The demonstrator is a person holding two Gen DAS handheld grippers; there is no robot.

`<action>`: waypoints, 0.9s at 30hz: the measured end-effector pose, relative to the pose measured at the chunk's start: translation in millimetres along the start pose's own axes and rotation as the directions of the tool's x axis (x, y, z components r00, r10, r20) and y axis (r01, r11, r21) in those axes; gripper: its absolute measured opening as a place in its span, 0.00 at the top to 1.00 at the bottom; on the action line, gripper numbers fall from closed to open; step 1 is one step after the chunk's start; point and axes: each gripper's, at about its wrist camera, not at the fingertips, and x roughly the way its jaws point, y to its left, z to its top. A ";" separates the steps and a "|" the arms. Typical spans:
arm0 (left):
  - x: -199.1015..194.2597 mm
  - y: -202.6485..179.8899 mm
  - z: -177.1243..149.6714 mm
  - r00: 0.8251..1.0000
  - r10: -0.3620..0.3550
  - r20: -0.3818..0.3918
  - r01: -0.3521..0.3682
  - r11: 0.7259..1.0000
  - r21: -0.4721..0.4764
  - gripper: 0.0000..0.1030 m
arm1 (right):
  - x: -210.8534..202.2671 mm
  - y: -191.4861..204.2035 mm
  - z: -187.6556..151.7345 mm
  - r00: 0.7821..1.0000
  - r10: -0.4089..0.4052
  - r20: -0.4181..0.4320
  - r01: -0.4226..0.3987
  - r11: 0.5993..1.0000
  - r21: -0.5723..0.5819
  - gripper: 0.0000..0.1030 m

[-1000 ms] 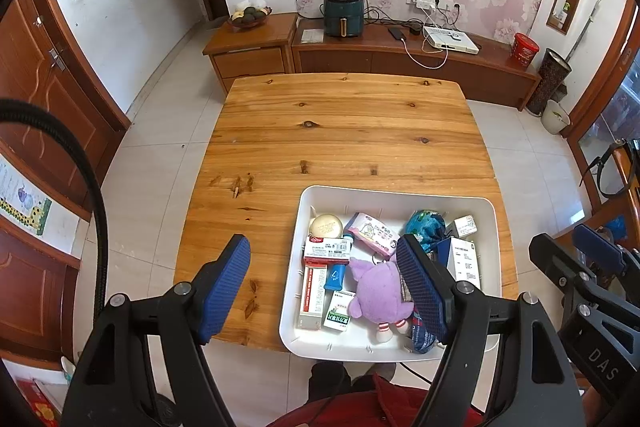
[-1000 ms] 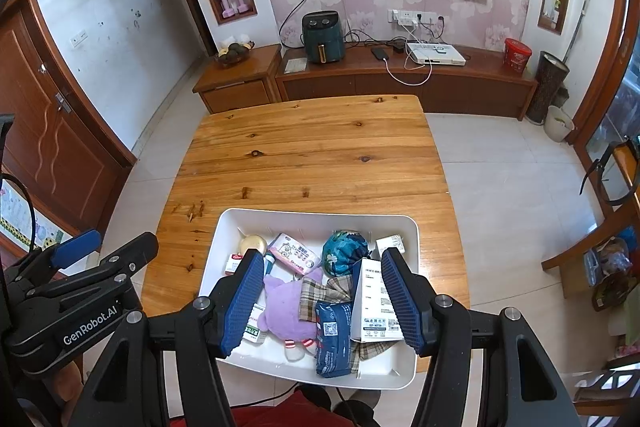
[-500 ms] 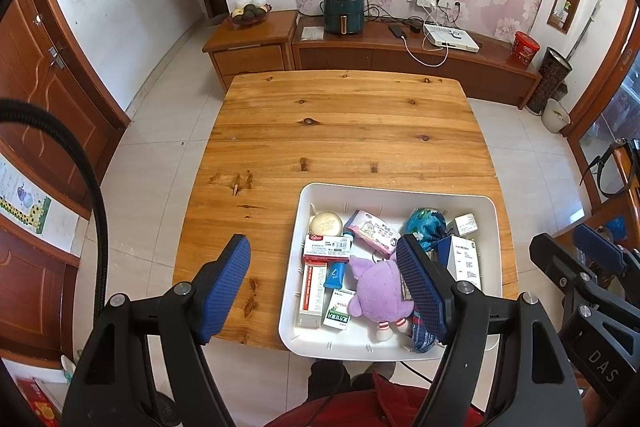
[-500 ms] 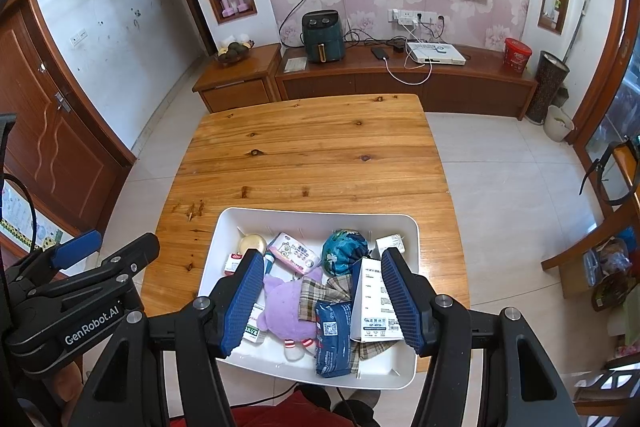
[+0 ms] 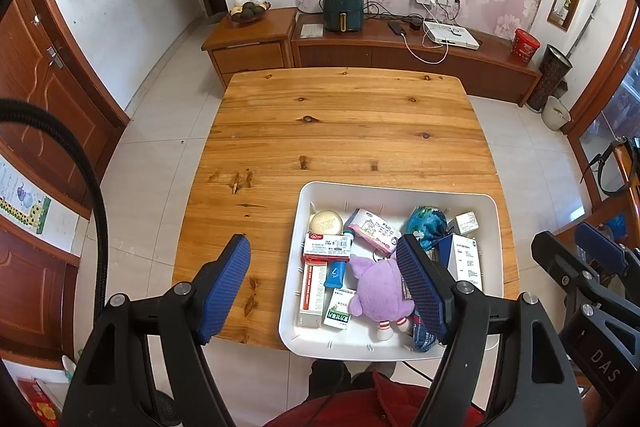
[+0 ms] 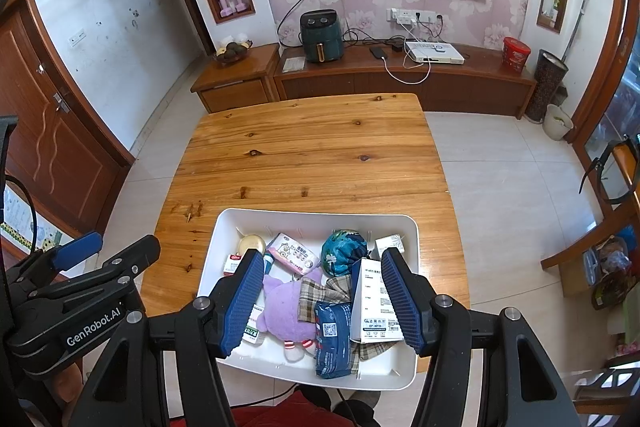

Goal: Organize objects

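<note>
Grippers hang nearest, the left gripper (image 5: 324,283) and the right gripper (image 6: 320,301) both spread wide with nothing between them, above the white tray (image 6: 316,217) at the near edge of the wooden table (image 5: 344,123). Everything lies jumbled inside it, purple plush (image 6: 282,311), white box (image 6: 374,303), blue packet (image 6: 331,331) and plaid cloth (image 6: 316,293), which fits either a gathered or an unsorted lot, so any pick should come straight down on one top item. Right fingers hide the tray's sides, and labels are unreadable.

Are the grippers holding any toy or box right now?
No. The left gripper and the right gripper are both open and empty, above the white bin. The purple plush toy just lies inside.
</note>
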 end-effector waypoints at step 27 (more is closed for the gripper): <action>10.7 0.5 3.5 1.000 0.004 -0.011 -0.004 1.000 0.000 0.24 | 6.3 -3.3 -1.5 1.000 0.001 -0.006 -0.001 1.000 0.002 0.40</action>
